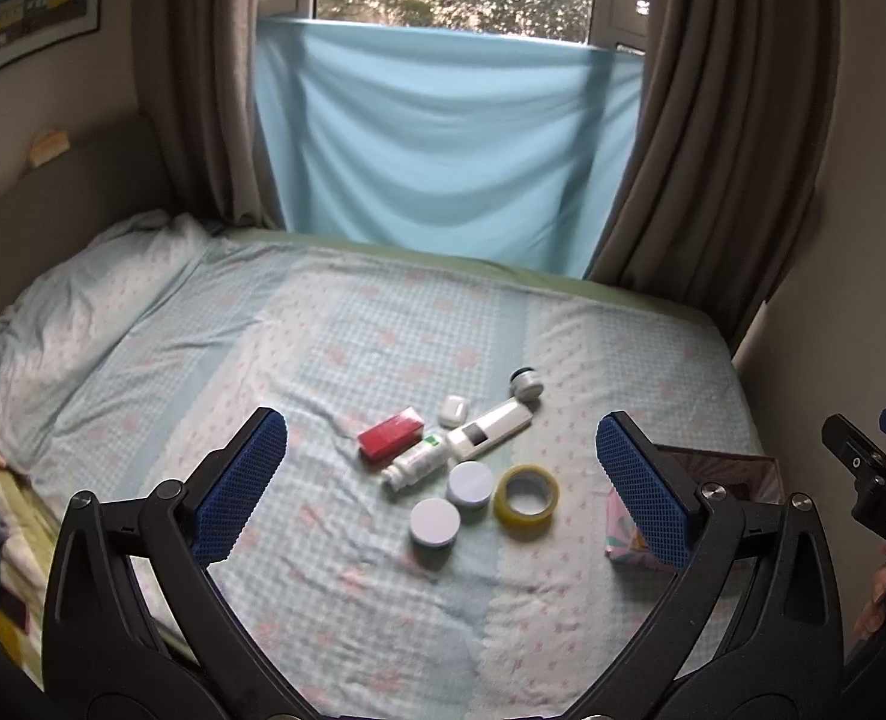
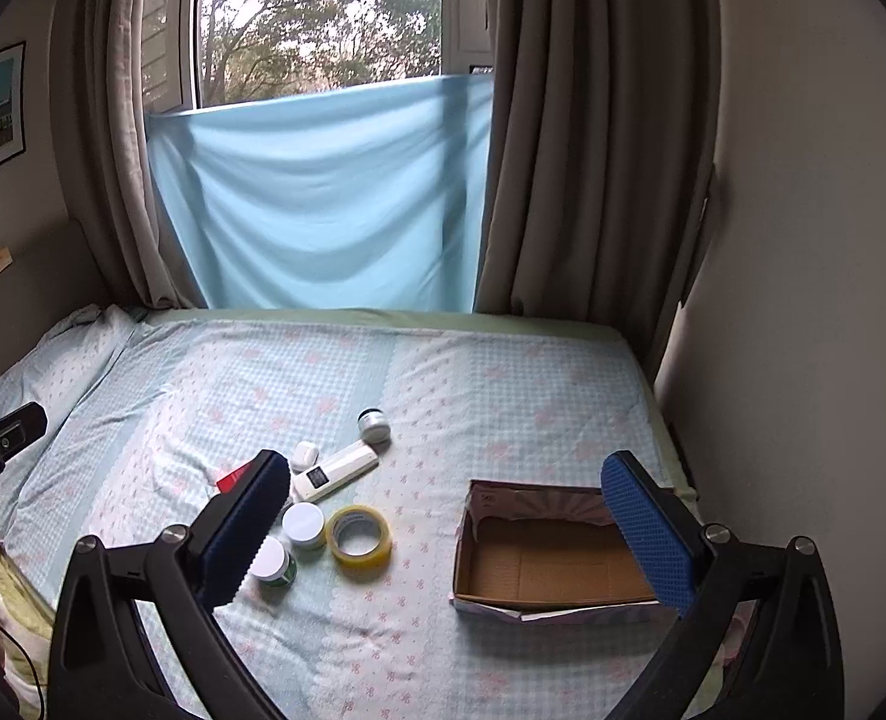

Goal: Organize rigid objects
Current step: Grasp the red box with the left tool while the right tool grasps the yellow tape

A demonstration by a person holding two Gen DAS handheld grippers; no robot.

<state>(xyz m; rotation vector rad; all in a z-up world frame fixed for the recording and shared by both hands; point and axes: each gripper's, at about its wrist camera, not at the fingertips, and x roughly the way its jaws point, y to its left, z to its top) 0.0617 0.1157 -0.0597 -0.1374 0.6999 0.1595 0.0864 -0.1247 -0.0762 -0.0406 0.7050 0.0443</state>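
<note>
- Clutter crowds mid-bed: tape roll (image 2: 360, 541) beside two white-lidded jars (image 2: 304, 525), remote (image 2: 335, 471) and red box (image 1: 390, 433) behind; any grab may knock a neighbour.
- Cardboard box (image 2: 554, 558) sits empty, right.
- Left tool (image 1: 443, 480) and right tool (image 2: 446, 531) gape, holding nothing.
- Soft bedding may let jars roll.

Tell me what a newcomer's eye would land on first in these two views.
First, the cluster of small things mid-bed: a yellow tape roll, a red box and a white remote. To their right on the bed sits an open cardboard box, empty inside. Both grippers, left and right, hang open above the bed.
</note>
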